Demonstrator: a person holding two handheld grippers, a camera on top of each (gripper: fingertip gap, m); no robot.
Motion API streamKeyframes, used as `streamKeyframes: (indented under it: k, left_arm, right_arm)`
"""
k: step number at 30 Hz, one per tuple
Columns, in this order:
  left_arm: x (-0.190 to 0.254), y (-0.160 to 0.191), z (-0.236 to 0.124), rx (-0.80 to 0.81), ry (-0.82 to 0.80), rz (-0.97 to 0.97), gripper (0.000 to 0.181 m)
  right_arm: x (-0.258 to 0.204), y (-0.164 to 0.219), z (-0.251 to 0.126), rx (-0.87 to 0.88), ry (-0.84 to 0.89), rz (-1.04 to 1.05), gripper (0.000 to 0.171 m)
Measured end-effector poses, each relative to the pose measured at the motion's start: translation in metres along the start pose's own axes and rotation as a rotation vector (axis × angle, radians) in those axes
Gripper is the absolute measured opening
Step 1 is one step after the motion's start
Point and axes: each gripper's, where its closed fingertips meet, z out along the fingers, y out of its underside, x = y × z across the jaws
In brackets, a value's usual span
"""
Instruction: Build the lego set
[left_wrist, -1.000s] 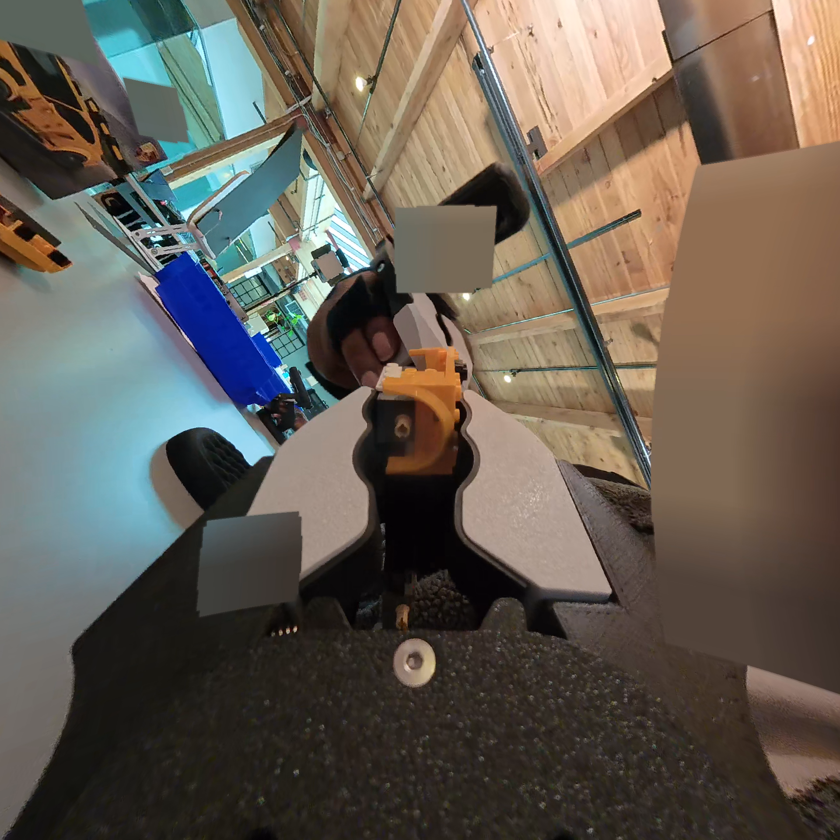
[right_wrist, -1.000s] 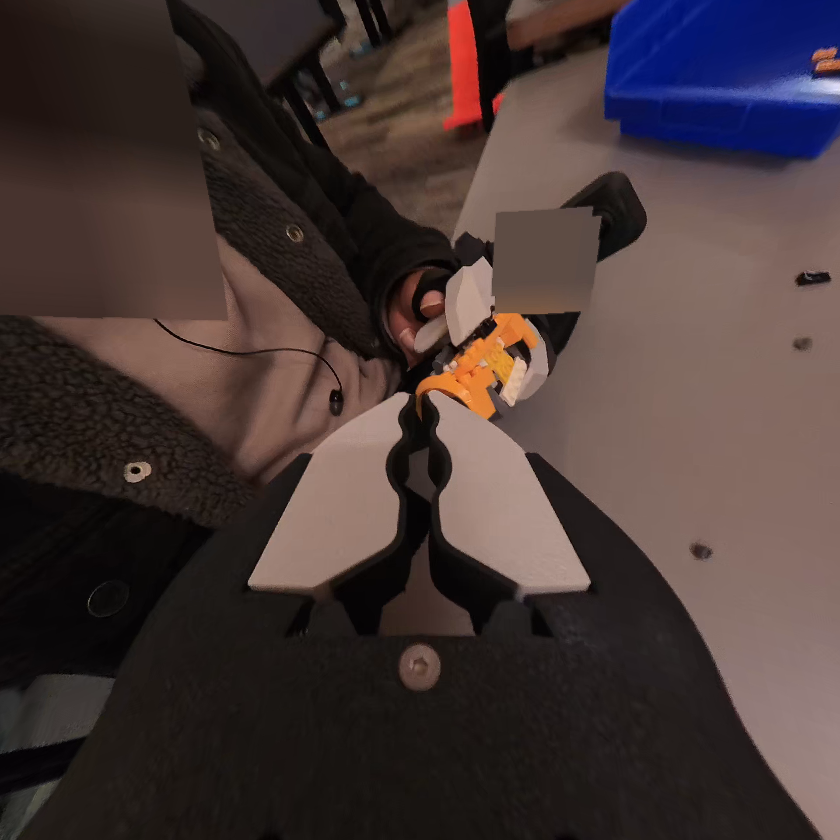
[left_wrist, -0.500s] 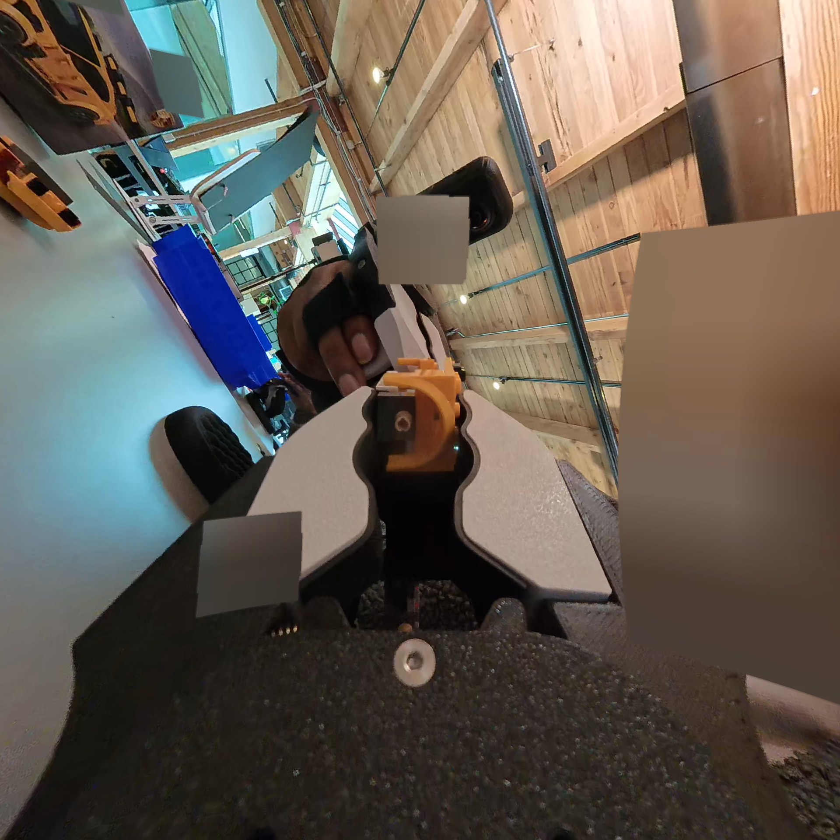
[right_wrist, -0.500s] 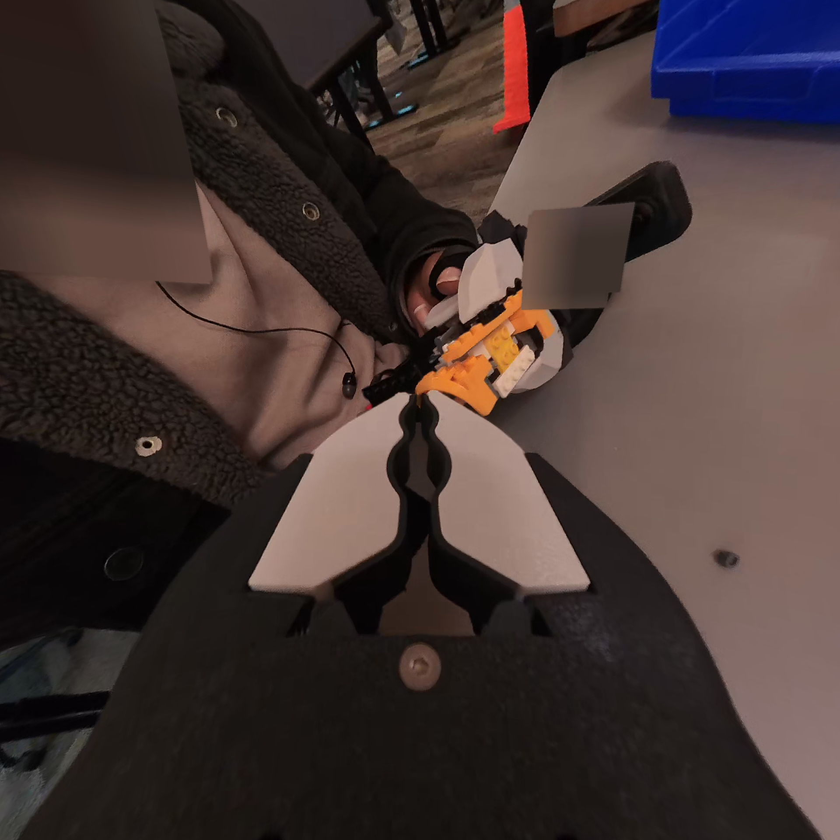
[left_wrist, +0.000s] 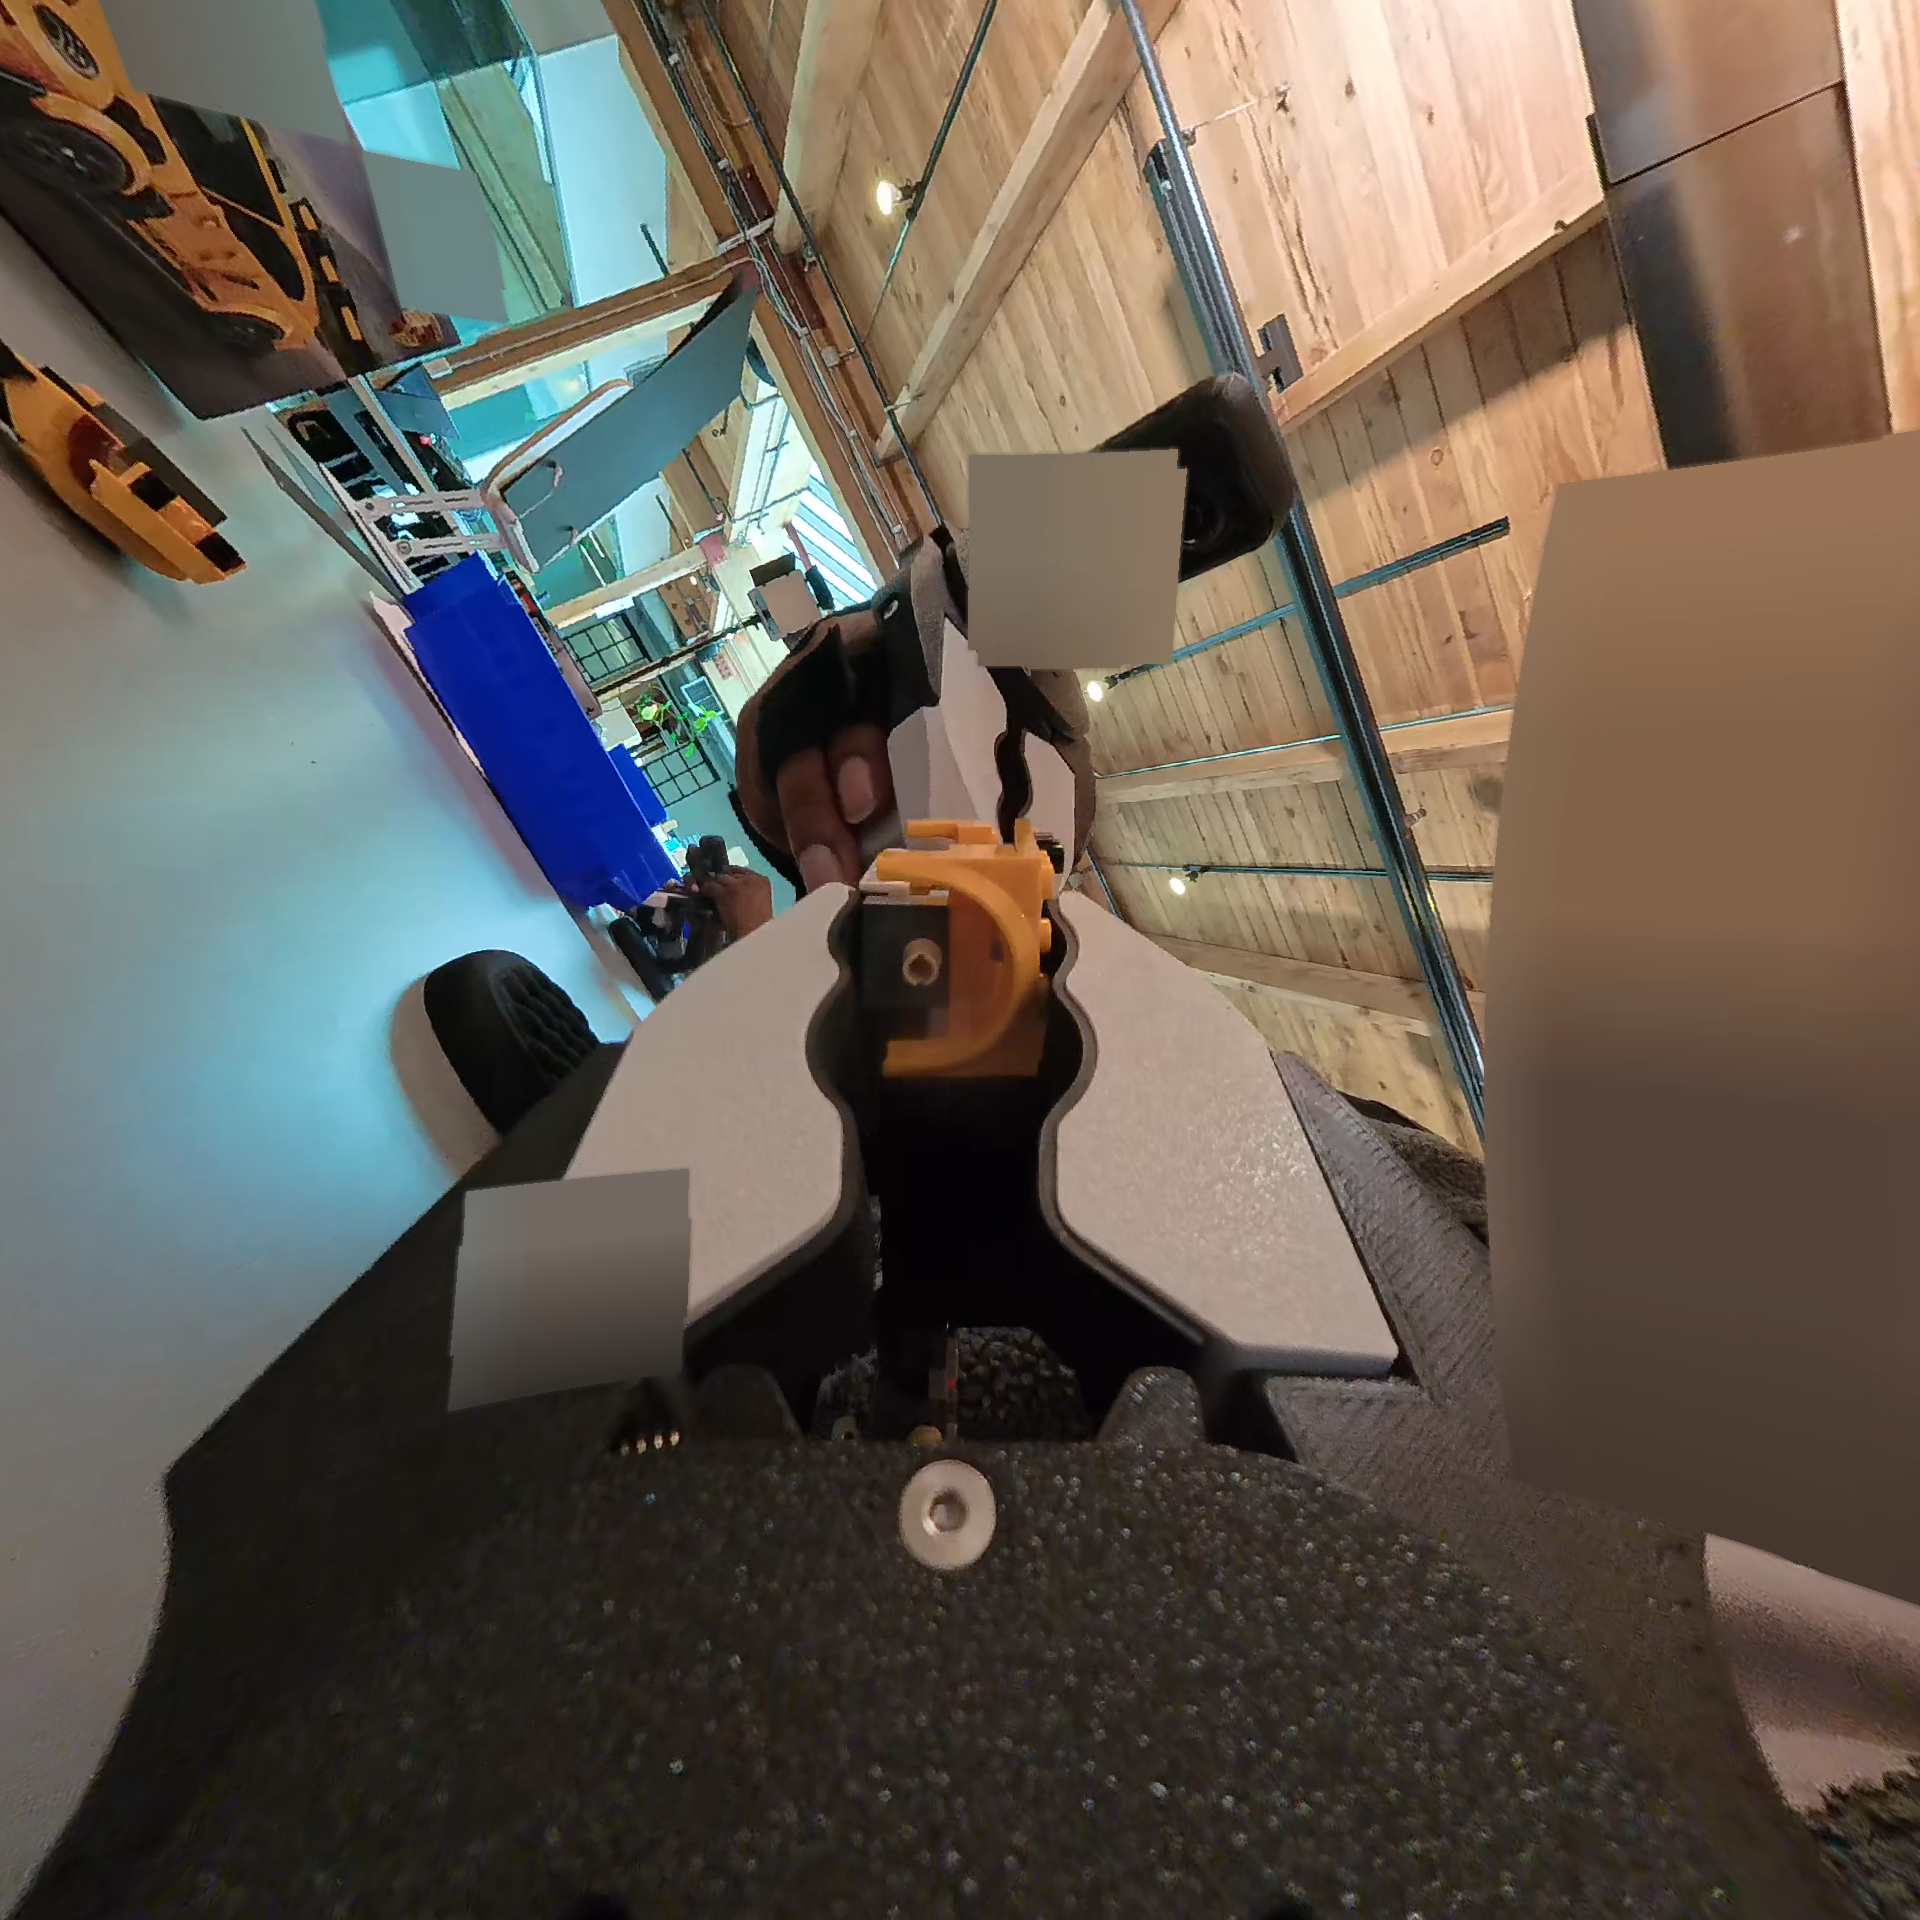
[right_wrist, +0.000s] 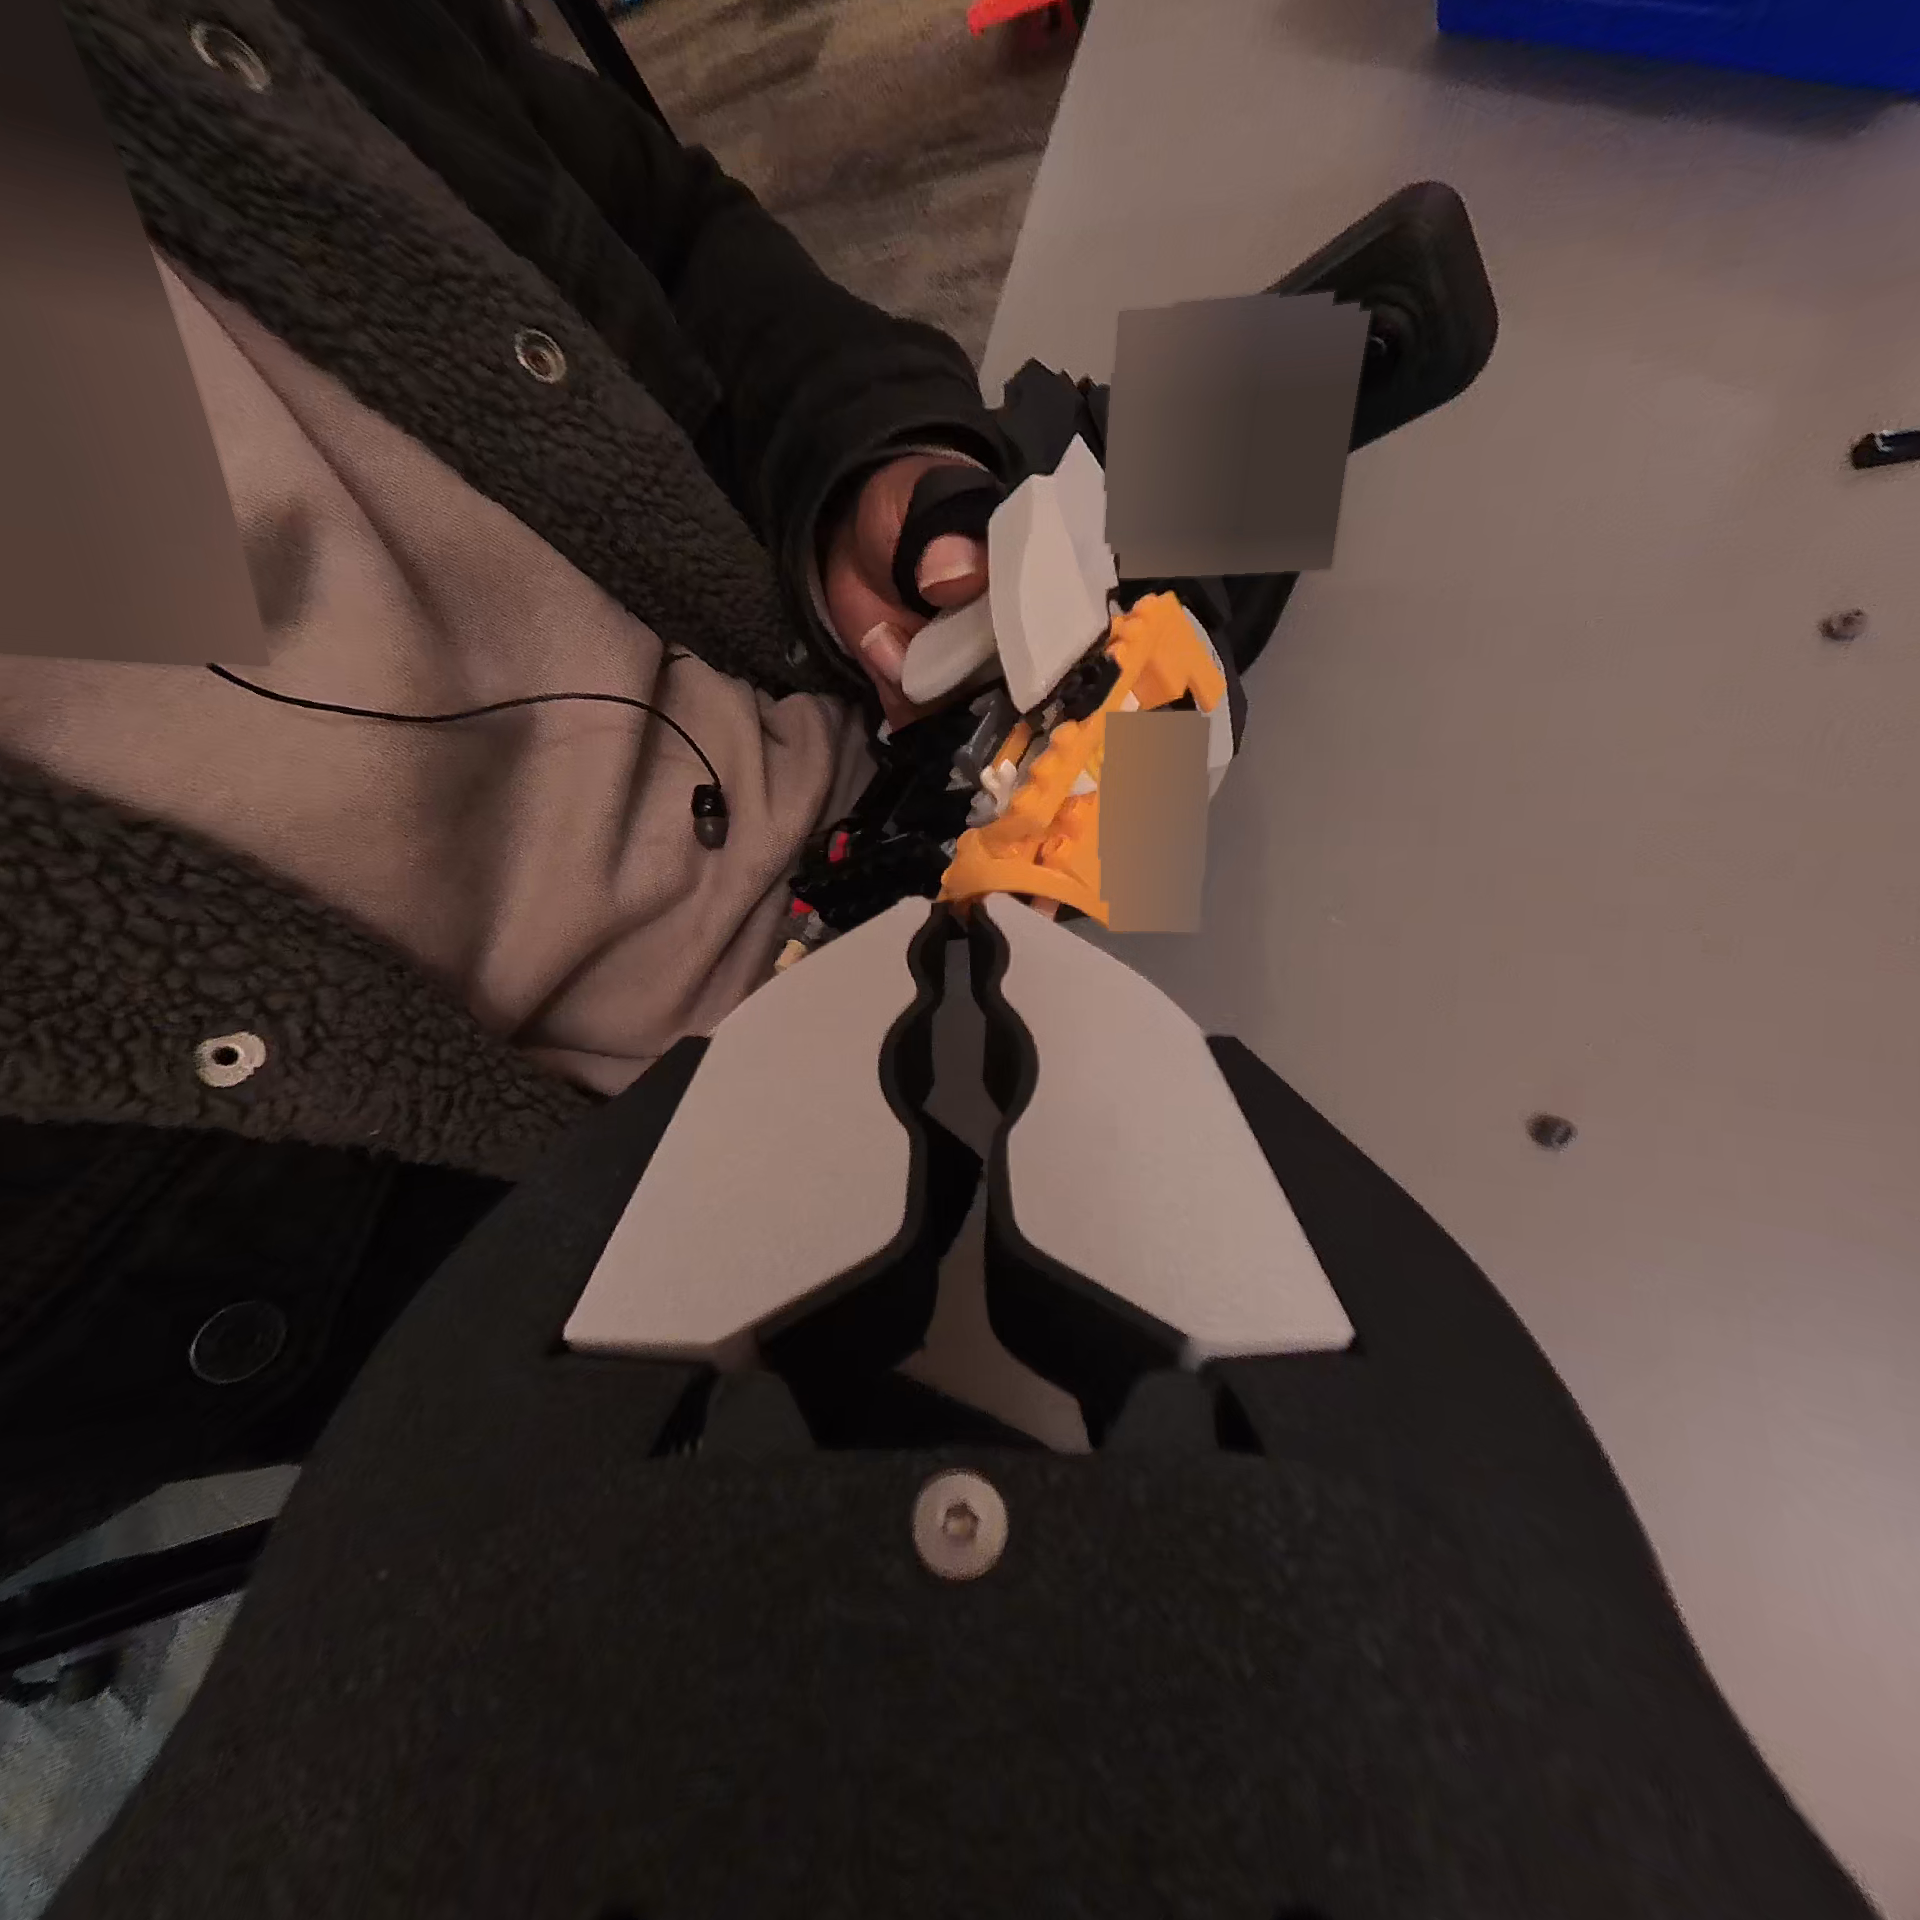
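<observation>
My left gripper (left_wrist: 951, 904) is shut on an orange and black lego assembly (left_wrist: 966, 987), held above the table. In the right wrist view the assembly (right_wrist: 1039, 821) sits between the left gripper's white fingers (right_wrist: 1039, 582). My right gripper (right_wrist: 961, 912) is shut, and its tips touch the orange end of the assembly. It also shows in the left wrist view (left_wrist: 1013, 821), just behind the assembly, held by a gloved hand (left_wrist: 821, 748). I cannot see any piece between the right gripper's tips.
A grey table (right_wrist: 1558, 831) carries a black tyre (left_wrist: 499, 1029), a blue bin (left_wrist: 520, 717), a yellow lego car (left_wrist: 104, 468) and the set's box (left_wrist: 177, 208). A small black piece (right_wrist: 1886, 447) lies at the right. The person's dark jacket (right_wrist: 416, 364) fills the left. Less than 4 cm separates the two grippers' tips. My left gripper's tips are some 25 cm from the small black piece (right_wrist: 1886, 447).
The left gripper has turned the assembly more on end in the right wrist view. The right gripper stays shut with its tips against the orange end. Both grippers shifted slightly.
</observation>
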Motion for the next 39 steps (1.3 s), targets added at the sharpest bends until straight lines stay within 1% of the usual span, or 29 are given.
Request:
streamKeyframes:
  k: [3, 9, 12, 19, 23, 27, 31, 35, 39]
  left_arm:
    - [0.000, -0.002, -0.001, 0.011, -0.003, 0.007, 0.031]
    - [0.001, -0.004, -0.002, 0.025, -0.012, 0.031, 0.031]
    - [0.001, -0.005, -0.003, 0.031, -0.018, 0.049, 0.031]
    - [0.003, -0.008, -0.004, 0.046, -0.033, 0.115, 0.031]
    - [0.006, -0.010, -0.005, 0.054, -0.052, 0.180, 0.031]
    - [0.011, -0.013, -0.005, 0.064, -0.064, 0.261, 0.031]
    - [0.017, -0.010, -0.003, 0.046, -0.060, 0.336, 0.030]
    - [0.023, -0.007, -0.001, 0.032, -0.049, 0.409, 0.031]
    - [0.032, -0.002, 0.001, 0.008, -0.029, 0.501, 0.031]
  right_arm:
    - [0.001, -0.001, 0.000, -0.016, 0.044, 0.004, 0.008]
    - [0.007, -0.003, -0.003, -0.038, 0.168, 0.026, 0.007]
    - [0.009, -0.006, -0.004, -0.016, 0.197, 0.070, 0.009]
    - [0.011, -0.016, -0.004, 0.123, 0.213, 0.218, 0.018]
    - [0.017, -0.020, -0.005, 0.212, 0.275, 0.287, 0.018]
    - [0.020, -0.020, -0.002, 0.245, 0.346, 0.305, 0.019]
    - [0.018, -0.021, 0.002, 0.291, 0.331, 0.318, 0.025]
    - [0.012, -0.024, 0.006, 0.338, 0.278, 0.309, 0.025]
    - [0.005, -0.028, 0.004, 0.381, 0.262, 0.248, 0.024]
